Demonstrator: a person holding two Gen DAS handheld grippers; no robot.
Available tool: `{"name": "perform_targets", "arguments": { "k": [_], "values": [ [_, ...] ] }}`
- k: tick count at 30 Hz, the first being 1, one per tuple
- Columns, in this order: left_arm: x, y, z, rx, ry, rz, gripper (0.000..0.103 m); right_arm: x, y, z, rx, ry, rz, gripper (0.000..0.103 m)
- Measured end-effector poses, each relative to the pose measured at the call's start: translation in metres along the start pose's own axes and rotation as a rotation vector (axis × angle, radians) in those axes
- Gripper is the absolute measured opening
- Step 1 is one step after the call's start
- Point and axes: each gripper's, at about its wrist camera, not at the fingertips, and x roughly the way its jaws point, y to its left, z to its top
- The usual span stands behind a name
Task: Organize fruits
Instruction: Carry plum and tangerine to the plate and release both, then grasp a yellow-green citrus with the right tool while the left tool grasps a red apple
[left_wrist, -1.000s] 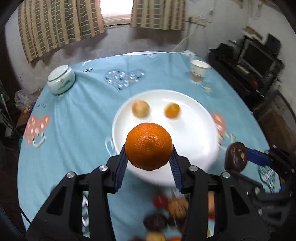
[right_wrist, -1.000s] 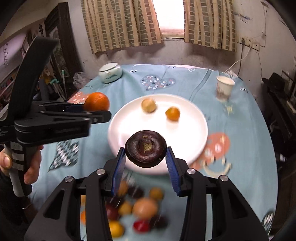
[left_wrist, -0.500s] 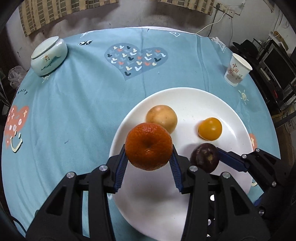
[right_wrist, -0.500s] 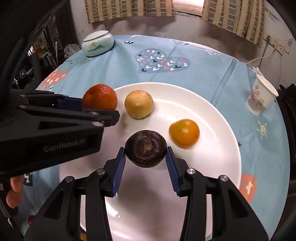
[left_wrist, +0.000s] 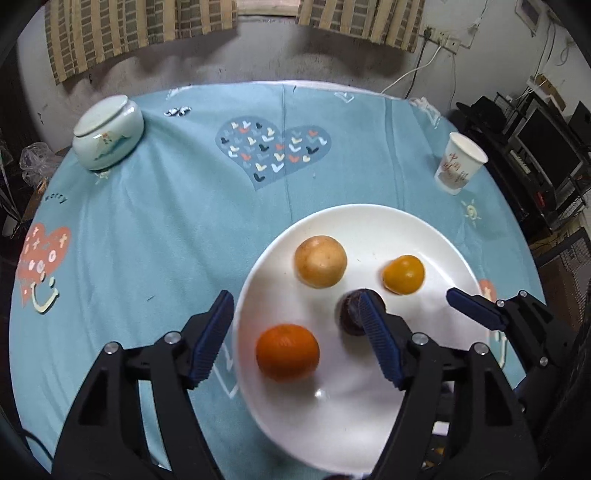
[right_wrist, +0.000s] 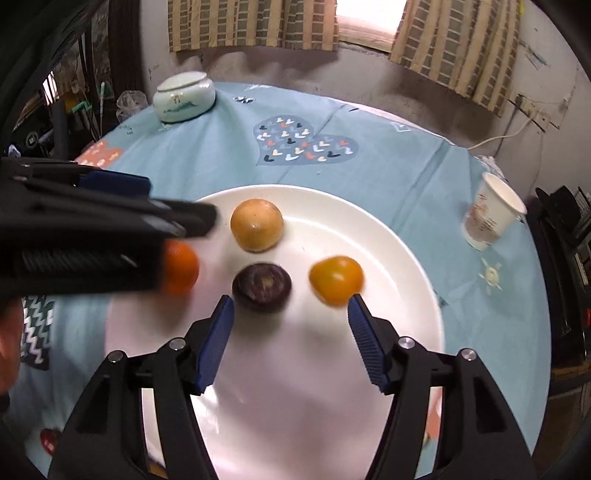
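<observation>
as seen from the left wrist, showed the left gripper with jaws opening, pads clear of the orange mandarin lying between them on the white plate. held nothing. also showed a tan round fruit, a small yellow-orange fruit and a dark purple fruit on the same plate, the last half hidden behind the near blue pad. judged the mandarin light, firm under a soft, pebbled rind, likely to roll on glazed china; best taken across its widest middle. could make out red characters on the paper cup, too small to read, and "worry" on the blue tablecloth.

as seen from the right wrist, showed the right gripper with jaws opening, spread wide and empty, the dark purple fruit resting on the plate just beyond the left pad. judged it small, hard-skinned and smooth, so apt to slip; best pinched at its equator. found a lidded ceramic jar at the far edge, its markings unreadable.
</observation>
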Motion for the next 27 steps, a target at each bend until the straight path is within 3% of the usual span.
{"name": "perform_targets", "arguments": {
  "k": [5, 8, 12, 18, 27],
  "values": [
    [-0.052, -0.003, -0.043, 0.041, -0.069, -0.005, 0.081, -0.055, -0.004, -0.032, 0.036, -0.018, 0.018, 0.064],
    [-0.081, -0.007, -0.086, 0.048, -0.094, -0.022, 0.087, -0.085, 0.003, -0.058, 0.049, -0.035, 0.026, 0.073],
    [-0.104, -0.009, -0.142, 0.05, -0.098, -0.025, 0.089, -0.117, 0.015, -0.098, 0.085, -0.053, 0.049, 0.074],
    [-0.124, -0.001, -0.22, 0.033, -0.111, 0.031, 0.091, -0.139, 0.03, -0.162, 0.177, -0.026, 0.066, 0.074],
    [-0.125, 0.016, -0.266, 0.033, -0.067, 0.077, 0.092, -0.15, 0.046, -0.197, 0.216, 0.007, 0.076, 0.074]
  ]
}}
